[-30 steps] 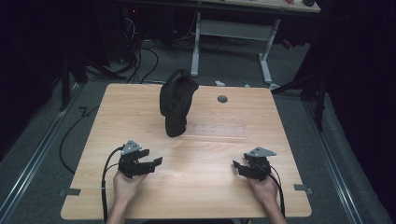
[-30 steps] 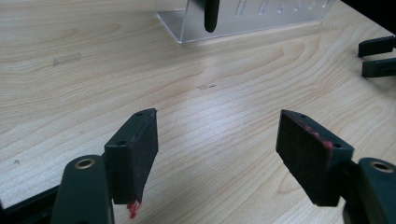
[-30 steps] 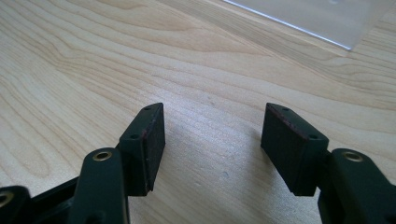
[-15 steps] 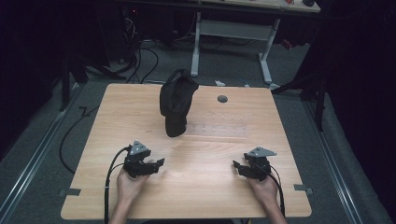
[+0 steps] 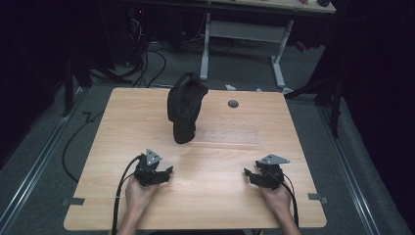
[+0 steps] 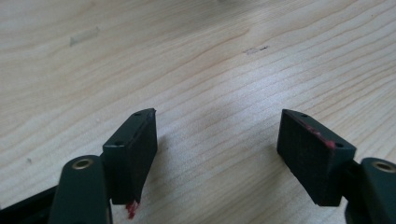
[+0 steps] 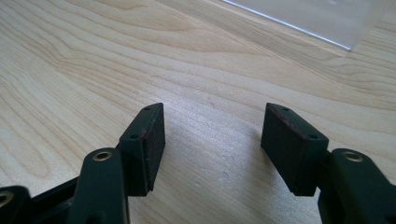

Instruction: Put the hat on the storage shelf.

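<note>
Left gripper (image 5: 169, 171) sits lower left of the high view, jaws wide, only bare table (image 5: 220, 161) between the pads (image 6: 135, 149). Right gripper (image 5: 247, 174) lower right, jaws wide too, nothing held. Black bag (image 5: 185, 107) stands upright at upper centre, well apart from both. Small grey disc (image 5: 233, 104) to its right.

Lab: wooden table (image 5: 205, 161) on grey carpet, cables (image 5: 147, 58) trailing, adjustable desk frame (image 5: 244, 29) behind.
</note>
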Available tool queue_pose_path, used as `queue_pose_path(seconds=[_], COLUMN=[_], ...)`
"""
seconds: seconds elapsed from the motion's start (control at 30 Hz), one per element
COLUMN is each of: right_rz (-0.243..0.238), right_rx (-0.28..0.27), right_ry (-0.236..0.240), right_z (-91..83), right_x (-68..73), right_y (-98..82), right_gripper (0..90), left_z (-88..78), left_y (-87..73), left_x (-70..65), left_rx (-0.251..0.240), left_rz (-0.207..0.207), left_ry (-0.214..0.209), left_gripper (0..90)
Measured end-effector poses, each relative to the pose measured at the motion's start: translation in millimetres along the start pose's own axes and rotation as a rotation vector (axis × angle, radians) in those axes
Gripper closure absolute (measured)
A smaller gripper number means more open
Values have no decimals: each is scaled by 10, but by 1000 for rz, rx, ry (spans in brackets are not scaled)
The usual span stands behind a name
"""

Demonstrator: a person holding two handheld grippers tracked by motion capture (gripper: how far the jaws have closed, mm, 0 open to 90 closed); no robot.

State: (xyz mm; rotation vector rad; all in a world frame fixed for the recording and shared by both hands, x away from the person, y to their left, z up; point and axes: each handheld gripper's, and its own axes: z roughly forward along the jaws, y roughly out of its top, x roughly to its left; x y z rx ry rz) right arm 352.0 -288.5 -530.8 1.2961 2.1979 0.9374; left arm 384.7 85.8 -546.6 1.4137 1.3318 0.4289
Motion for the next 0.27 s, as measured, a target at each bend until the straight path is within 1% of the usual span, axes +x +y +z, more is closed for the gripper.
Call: queue_pose_path(seconds=[0.27], right_rz=[2], right_rx=[1], right_ry=[0], right_z=[0], right_x=[3], right_y=[0], right_gripper=[399], left_z=[-2], left_y=[0], left_x=[3], left_rx=[1], left_rz=[-3], left_ry=[-1], left_gripper=[271])
